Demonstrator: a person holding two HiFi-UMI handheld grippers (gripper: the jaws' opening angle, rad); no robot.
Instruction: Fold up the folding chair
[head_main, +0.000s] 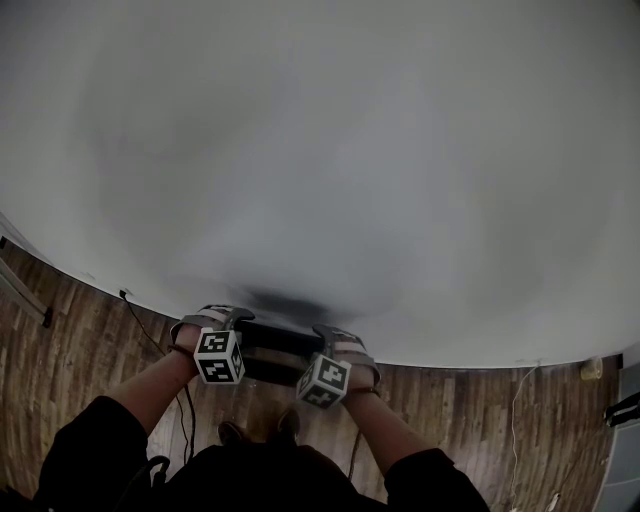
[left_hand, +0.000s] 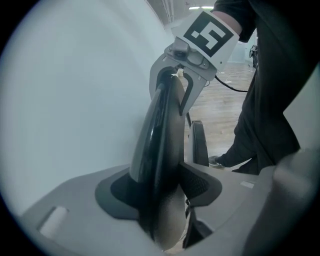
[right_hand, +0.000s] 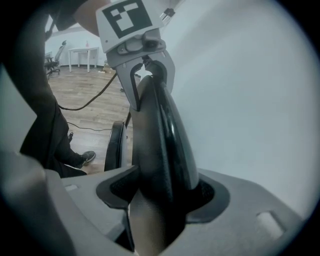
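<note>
Together, left gripper (left_hand: 162, 192) and right gripper (right_hand: 165, 192) tilt down — straddling folding chair (head_main: 272, 350).

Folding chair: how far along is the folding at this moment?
Done, apparently: the seat stands upright beside the backrest. In hand: left gripper and right gripper straddle its top edge, jaws seemingly loose. Remaining: withdraw both.

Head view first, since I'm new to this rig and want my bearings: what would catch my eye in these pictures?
A bare white wall fills most of the head view. Low in it, the left gripper and right gripper straddle, side by side, the black edge of the folding chair. In each gripper view that dark edge runs between the jaws toward the other gripper.
</note>
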